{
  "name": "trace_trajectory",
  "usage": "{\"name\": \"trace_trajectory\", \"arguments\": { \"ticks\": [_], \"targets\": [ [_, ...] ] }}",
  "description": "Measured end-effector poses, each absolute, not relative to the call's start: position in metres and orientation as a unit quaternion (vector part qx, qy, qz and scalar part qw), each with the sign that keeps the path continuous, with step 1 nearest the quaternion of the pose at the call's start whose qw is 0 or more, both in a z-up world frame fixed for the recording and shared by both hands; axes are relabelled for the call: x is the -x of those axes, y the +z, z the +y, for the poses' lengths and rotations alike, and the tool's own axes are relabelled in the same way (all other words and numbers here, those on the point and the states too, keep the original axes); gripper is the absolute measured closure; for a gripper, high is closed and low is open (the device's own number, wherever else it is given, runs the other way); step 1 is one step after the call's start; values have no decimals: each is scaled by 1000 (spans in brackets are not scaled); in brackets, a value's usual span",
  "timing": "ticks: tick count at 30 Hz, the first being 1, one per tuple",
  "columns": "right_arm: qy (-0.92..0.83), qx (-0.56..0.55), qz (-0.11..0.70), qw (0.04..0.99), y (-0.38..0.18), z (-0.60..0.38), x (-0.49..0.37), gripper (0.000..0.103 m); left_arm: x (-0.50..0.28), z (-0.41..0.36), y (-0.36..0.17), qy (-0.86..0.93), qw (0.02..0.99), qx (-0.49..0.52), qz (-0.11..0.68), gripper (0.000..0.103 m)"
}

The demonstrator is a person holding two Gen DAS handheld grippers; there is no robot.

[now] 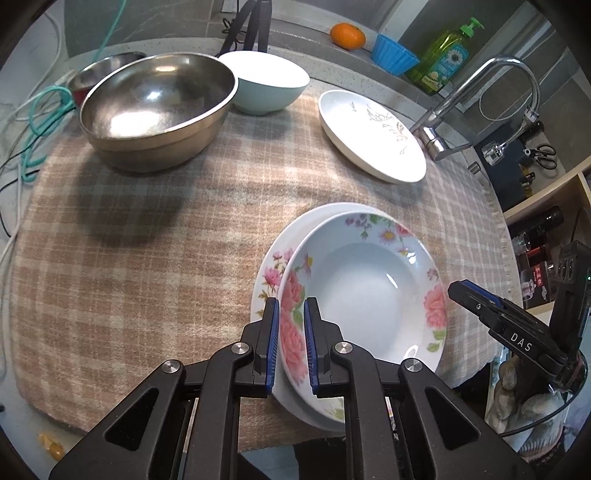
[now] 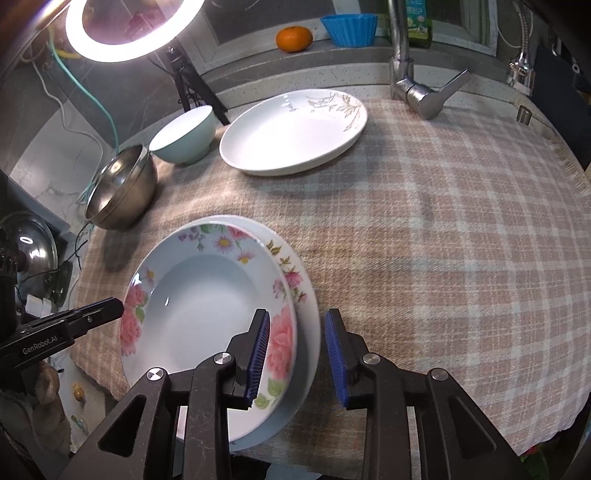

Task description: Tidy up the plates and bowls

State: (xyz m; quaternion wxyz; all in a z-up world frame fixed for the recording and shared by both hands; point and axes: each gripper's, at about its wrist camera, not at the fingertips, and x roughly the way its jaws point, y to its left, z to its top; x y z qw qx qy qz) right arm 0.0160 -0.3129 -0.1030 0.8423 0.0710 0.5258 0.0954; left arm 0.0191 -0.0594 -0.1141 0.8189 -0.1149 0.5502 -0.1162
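Note:
A floral deep plate (image 1: pixel 369 288) (image 2: pixel 207 299) sits on top of a larger floral plate (image 1: pixel 271 273) (image 2: pixel 299 284) on the checked cloth. My left gripper (image 1: pixel 291 343) is partly open, its jaws astride the deep plate's left rim with a visible gap. My right gripper (image 2: pixel 295 358) is open, its jaws astride the right rims of both plates, not touching. A white plate with a gold leaf pattern (image 1: pixel 369 136) (image 2: pixel 291 133) lies farther back. A steel bowl (image 1: pixel 155 110) (image 2: pixel 122 188) and a pale blue bowl (image 1: pixel 269 83) (image 2: pixel 184 136) stand at the back.
A faucet (image 1: pixel 480 103) (image 2: pixel 413 74) stands behind the cloth. On the ledge are an orange (image 1: pixel 347 36) (image 2: pixel 293 38), a blue cup (image 1: pixel 393 54) (image 2: pixel 349 24) and a soap bottle (image 1: pixel 443 55). A ring light (image 2: pixel 129 26) and cables (image 1: pixel 37 125) are at the left.

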Motion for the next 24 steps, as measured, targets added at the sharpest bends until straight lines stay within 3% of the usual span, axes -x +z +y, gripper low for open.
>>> {"name": "trace_trajectory", "arguments": {
  "ticks": [11,24],
  "targets": [
    [83,-97,476,870,-75,-348,-27,69,-39,-65,-90,-129,825,133,533,91],
    [79,-52,477,874,-44,-386,-70,69,-76,-99,-67,-141,841,123,508,91]
  ]
}}
